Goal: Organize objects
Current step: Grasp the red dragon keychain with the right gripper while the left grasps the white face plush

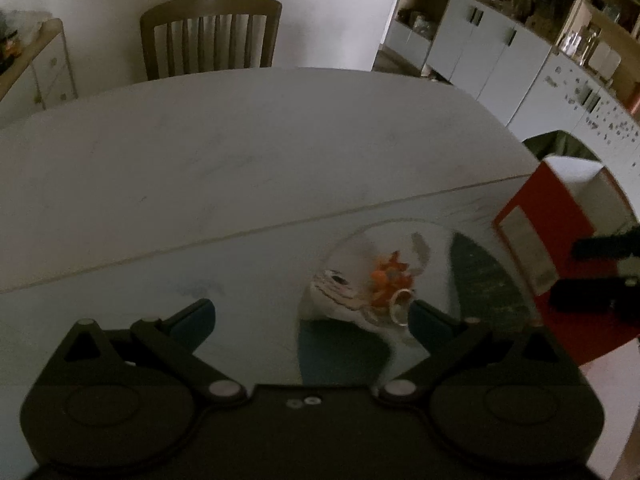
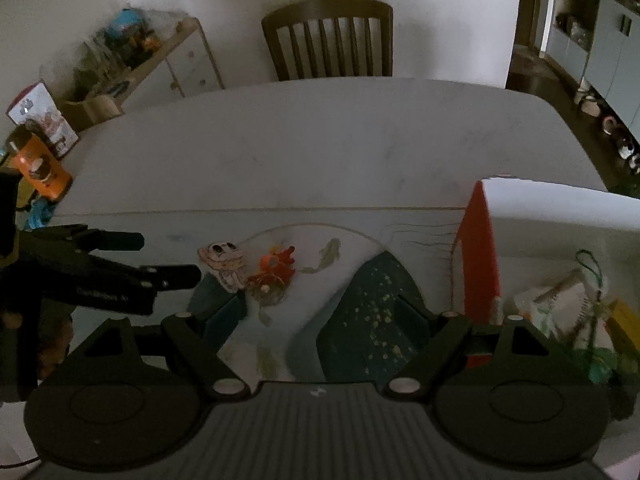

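A pale cartoon-face keychain (image 2: 224, 264) and an orange-red charm (image 2: 274, 266) lie side by side on a printed mat (image 2: 360, 300) on the table. They also show in the left wrist view, the keychain (image 1: 336, 288) and the charm (image 1: 386, 276) with a metal ring. My left gripper (image 1: 312, 320) is open and empty, just short of them, the charm close to its right finger. My right gripper (image 2: 320, 316) is open and empty above the mat, the trinkets just ahead of its left finger. The left gripper also shows at the left of the right wrist view (image 2: 120, 268).
A red open box (image 2: 480, 264) with a white lid stands at the right, holding several small items (image 2: 568, 312); it also shows in the left wrist view (image 1: 552, 240). An orange can (image 2: 40, 168) stands at the table's left edge. A wooden chair (image 2: 328, 40) stands behind the white table (image 2: 320, 152).
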Demonstrator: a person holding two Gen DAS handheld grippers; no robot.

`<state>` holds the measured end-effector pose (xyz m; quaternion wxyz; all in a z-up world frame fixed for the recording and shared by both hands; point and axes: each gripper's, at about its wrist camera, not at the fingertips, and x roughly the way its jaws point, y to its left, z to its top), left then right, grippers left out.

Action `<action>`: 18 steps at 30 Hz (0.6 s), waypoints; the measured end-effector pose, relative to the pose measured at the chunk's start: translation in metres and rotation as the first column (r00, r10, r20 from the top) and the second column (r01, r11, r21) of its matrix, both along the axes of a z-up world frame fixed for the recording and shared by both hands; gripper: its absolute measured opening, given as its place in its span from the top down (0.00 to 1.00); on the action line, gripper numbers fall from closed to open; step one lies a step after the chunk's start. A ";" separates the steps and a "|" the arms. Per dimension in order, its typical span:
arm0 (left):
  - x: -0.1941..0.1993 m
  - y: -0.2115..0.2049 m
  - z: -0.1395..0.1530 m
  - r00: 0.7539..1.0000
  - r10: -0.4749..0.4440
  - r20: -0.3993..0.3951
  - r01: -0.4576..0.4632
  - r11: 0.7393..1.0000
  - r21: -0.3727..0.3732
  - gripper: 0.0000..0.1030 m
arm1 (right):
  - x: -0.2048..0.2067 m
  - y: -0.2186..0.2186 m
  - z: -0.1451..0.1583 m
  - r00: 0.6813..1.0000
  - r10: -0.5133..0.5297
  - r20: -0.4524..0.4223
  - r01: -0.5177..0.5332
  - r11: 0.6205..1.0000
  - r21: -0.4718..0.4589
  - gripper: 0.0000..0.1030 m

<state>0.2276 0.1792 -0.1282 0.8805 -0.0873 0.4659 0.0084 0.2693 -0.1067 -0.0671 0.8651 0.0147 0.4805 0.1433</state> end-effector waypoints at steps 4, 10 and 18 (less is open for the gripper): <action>0.007 0.002 -0.014 1.000 -0.002 -0.014 0.002 1.000 -0.004 0.01 | 0.018 0.009 -0.011 1.000 -0.002 -0.027 0.001 1.000 -0.013 0.18; 0.012 0.003 -0.021 1.000 -0.009 0.008 0.009 1.000 -0.020 0.01 | 0.043 0.020 -0.032 0.997 -0.026 -0.072 0.026 1.000 0.000 0.18; 0.016 0.004 -0.038 0.999 -0.035 0.008 0.035 0.999 -0.041 0.11 | 0.073 0.033 -0.062 0.984 -0.066 -0.163 0.071 0.997 0.026 0.18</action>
